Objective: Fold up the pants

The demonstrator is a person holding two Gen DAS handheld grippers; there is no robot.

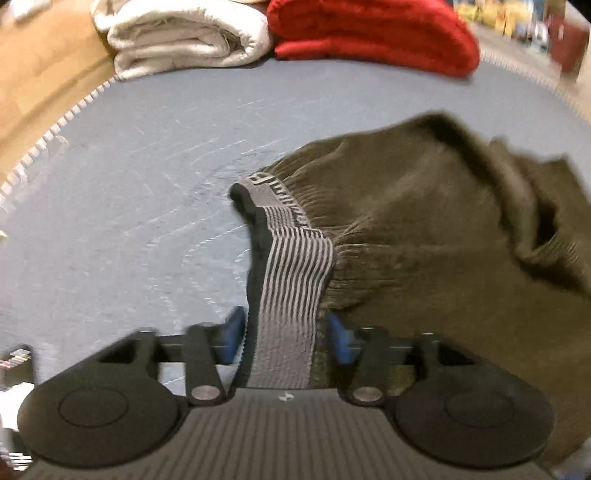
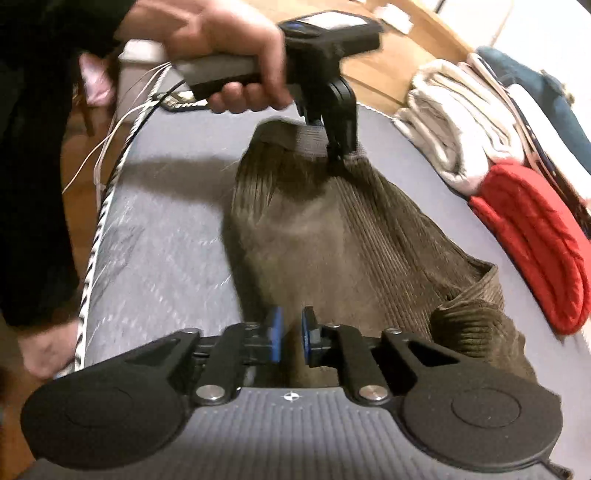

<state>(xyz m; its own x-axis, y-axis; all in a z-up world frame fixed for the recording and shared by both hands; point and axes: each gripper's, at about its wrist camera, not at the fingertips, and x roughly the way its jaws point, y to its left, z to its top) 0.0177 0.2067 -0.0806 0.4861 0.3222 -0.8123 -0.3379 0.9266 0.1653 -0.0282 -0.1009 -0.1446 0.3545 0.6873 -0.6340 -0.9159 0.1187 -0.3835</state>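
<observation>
Olive-brown corduroy pants (image 2: 332, 229) lie bunched on a grey-blue padded surface (image 2: 155, 243), with the waist end lifted off it and the leg end crumpled near the right gripper (image 2: 291, 338).

Left wrist view: the striped grey elastic waistband (image 1: 291, 280) runs down between the blue pads (image 1: 232, 334) of the left gripper (image 1: 286, 334). The jaws stand apart with the band in the gap; the picture is blurred, and whether the pads press on the band cannot be told. Lettering on the band is unreadable. Beyond the pants, a folded cream towel (image 1: 184, 35) and a red knitted item (image 1: 369, 33) sit side by side at the far edge of the surface.

Right wrist view: the left gripper appears from outside, pointing steeply down at the waistband, with the band gathered at its fingertips and the fabric hanging from that point. A hand (image 2: 229, 44) in a dark sleeve is wrapped around its grey handle, and thin white cables trail from the handle's rear over the surface edge. The right gripper's jaws are narrowly parted. No fabric sits between its pads; the corduroy lies just beyond and beneath them. A stack of folded white, red and blue textiles lies along the right edge. Wooden flooring (image 2: 399, 66) shows past the surface.
</observation>
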